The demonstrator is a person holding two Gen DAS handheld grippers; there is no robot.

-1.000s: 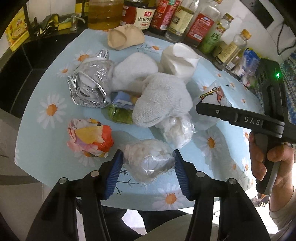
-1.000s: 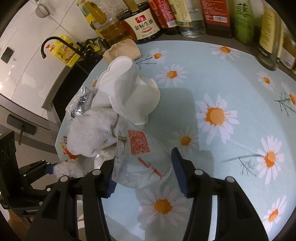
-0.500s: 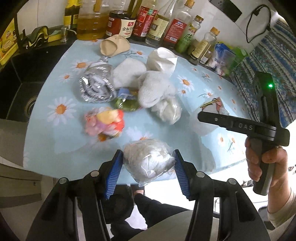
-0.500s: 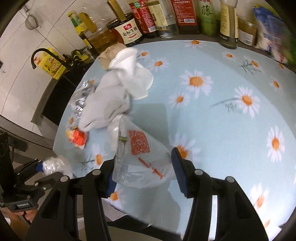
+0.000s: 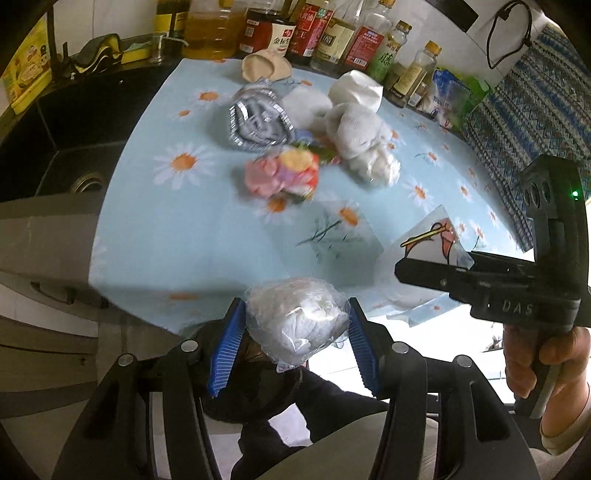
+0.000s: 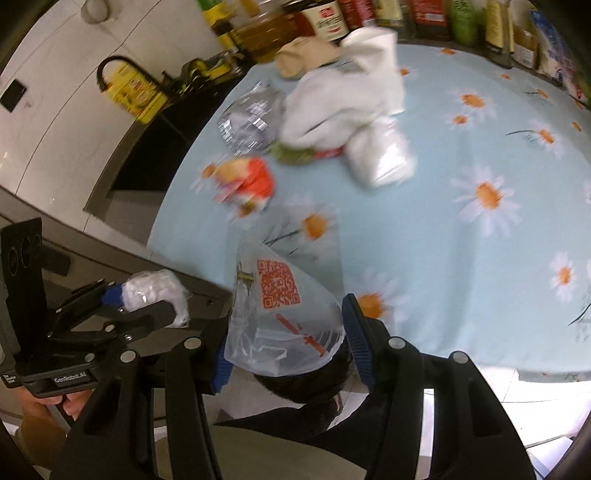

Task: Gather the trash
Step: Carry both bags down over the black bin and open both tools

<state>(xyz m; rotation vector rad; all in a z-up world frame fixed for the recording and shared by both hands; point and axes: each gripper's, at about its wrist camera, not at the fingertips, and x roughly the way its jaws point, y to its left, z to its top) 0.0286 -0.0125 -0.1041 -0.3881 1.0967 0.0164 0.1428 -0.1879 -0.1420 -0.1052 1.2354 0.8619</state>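
Pressing from both sides, the blue pads [image 5: 227,347] of the left gripper [image 5: 297,341] squeeze a crumpled ball of clear plastic wrap [image 5: 299,325], which fills the narrow gap between them. The ball hangs off the near edge of the table [image 5: 192,236], over the person's dark clothing below. In the right wrist view the same ball shows white in the jaws at lower left, beside the grey cabinet front [image 6: 110,258].

The right gripper [image 6: 288,343] is closed partway on a clear plastic bag [image 6: 284,314] printed with an orange square code; the pads touch its sides and the bag stands up between them. It too sits at the near table edge, just beyond the cloth.

Further out, the rest of the trash lies in a cluster on the daisy-print tablecloth: a colourful crumpled wrapper [image 5: 282,175], a crushed foil tray [image 5: 256,122], a grey-white rag [image 5: 354,129] and a white paper wad [image 5: 356,90]. A brown paper cup [image 5: 264,68] lies on its side near the back. Bottles [image 5: 332,33] line the far edge, and a dark sink [image 5: 74,173] lies to the left of the table.
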